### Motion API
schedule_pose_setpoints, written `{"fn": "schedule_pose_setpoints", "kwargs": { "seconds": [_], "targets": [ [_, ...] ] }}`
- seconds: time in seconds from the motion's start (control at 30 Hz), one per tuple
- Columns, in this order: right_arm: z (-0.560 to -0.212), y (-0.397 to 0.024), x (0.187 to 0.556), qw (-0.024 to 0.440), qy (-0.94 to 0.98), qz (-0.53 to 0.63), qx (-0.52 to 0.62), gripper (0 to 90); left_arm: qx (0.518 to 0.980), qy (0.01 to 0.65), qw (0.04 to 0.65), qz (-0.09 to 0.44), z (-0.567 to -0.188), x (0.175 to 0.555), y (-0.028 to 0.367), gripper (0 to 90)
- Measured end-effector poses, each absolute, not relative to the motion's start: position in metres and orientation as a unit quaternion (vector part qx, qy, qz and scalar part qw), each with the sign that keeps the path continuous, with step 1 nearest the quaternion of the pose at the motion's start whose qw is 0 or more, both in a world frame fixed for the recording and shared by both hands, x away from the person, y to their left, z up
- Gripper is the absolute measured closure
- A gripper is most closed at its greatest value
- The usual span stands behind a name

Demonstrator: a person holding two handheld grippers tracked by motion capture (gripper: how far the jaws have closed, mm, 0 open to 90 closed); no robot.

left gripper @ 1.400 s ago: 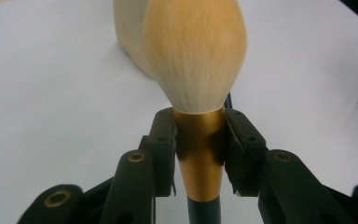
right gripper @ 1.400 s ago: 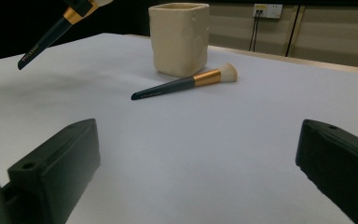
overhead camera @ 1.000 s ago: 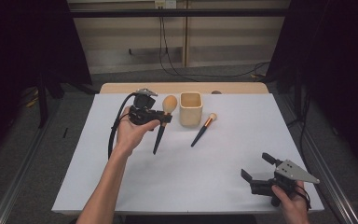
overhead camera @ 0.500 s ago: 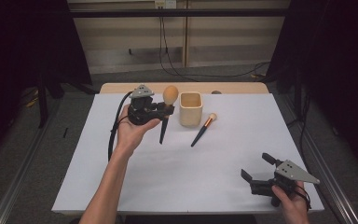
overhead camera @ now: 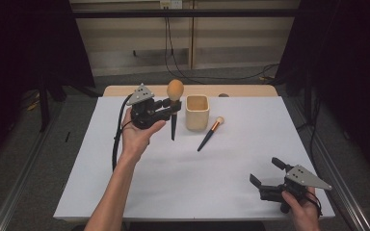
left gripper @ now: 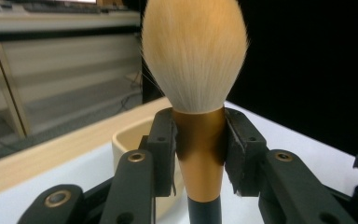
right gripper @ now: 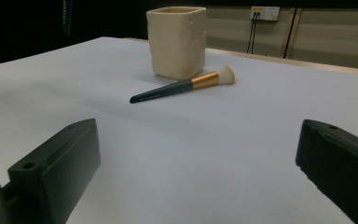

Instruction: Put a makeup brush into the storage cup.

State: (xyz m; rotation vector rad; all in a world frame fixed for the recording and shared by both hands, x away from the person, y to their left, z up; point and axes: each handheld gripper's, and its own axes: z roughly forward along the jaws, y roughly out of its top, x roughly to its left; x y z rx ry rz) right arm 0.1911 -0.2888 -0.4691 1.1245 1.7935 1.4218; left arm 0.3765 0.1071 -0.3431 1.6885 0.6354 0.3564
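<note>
High view: left gripper [overhead camera: 166,107] is up off the desk [overhead camera: 125,192] with the big powder brush [overhead camera: 174,103] held near upright, bristles on top, handle tip pointing down, just left of the cream cup [overhead camera: 197,111] and not yet over it. In the left gripper view the jaws are closed on the gold ferrule [left gripper: 200,149], one pad on each side, right under the bristle head.

Risks as I read them:
- Ferrule looks smooth and tapered, and the grip is high on the brush. The long handle hangs free below, so it could pivot or slide down between the pads if the hand swings fast.
- Handle tip sits lower than the cup rim. A sideways move without lifting first would likely knock the cup or tip it.
- The cup looks light and stands free, so a clip on the rim could shove it into the small brush [overhead camera: 210,134], which lies on the desk with its head just beside the cup's right side.
- Letting go too high could make the brush bounce out.

Right gripper [overhead camera: 270,180] rests at the near right corner, jaws wide open on nothing, well apart from everything, no risk there.
</note>
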Motion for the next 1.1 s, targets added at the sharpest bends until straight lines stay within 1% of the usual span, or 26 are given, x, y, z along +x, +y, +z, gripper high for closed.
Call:
{"fn": "schedule_pose_setpoints", "kwargs": {
  "seconds": [0.23,0.43,0.67,1.1],
  "targets": [
    [-0.469,-0.289,0.190,0.288,0.671,0.538,0.422,0.0,0.715,0.274,0.624,0.156,-0.338,0.380,0.104,66.5],
    [-0.468,-0.289,0.189,0.289,0.667,0.541,0.422,0.0,0.715,0.265,0.624,0.168,-0.328,0.384,0.097,66.5],
    [-0.468,-0.289,0.189,0.291,0.667,0.543,0.419,0.0,0.707,0.261,0.636,0.167,-0.318,0.389,0.090,66.5],
    [-0.468,-0.292,0.189,0.294,0.664,0.545,0.418,0.0,0.704,0.265,0.637,0.172,-0.305,0.406,0.083,66.5]
  ]
}}
